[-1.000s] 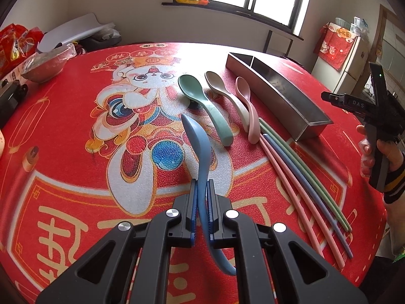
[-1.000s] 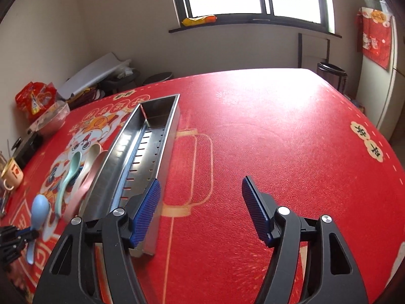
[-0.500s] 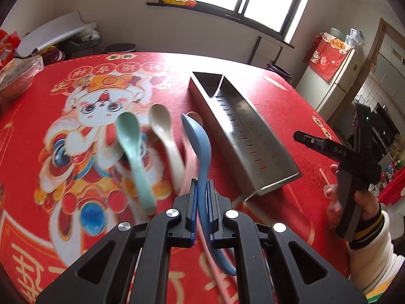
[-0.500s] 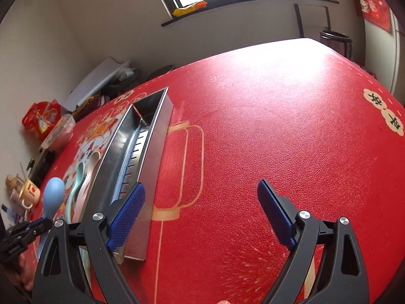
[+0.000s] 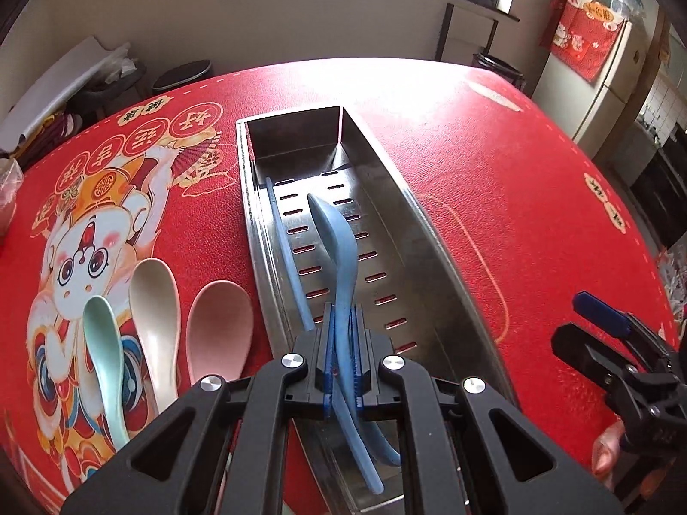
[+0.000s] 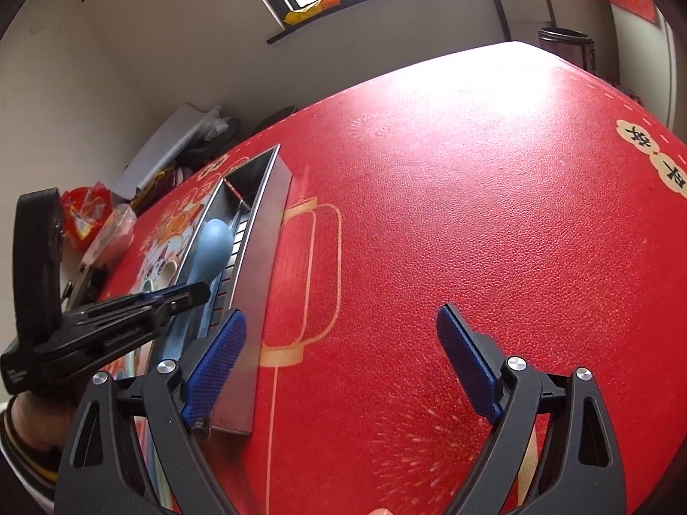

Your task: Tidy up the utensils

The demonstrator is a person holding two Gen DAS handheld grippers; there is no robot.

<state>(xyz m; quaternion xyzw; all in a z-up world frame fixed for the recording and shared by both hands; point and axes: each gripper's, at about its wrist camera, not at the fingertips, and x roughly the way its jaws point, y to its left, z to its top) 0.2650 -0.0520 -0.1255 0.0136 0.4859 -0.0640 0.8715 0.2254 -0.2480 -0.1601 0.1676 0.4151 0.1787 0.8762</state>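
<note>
Hovering over the steel tray, the left hand-held gripper clamps a blue spoon by its handle, the bowl pointing toward the tray's far end. A second ago that spoon hung above the printed red surface with the tray off to the right; now the tray lies directly beneath it. The right hand-held gripper, jaws narrower then, stands wide and empty just beside the tray's near right corner, its left pad close to the tray wall.

The tray is a long, narrow trough of brushed metal with straight walls and a slotted floor; one blue chopstick lies along its left inner wall. The spoon is smooth matte plastic, deep-bowled with a curved handle. Left of the tray, three like spoons rest side by side on the pebbled surface: pink nearest the tray, beige next, green farthest. The gripper pads are blue and finely dimpled.
</note>
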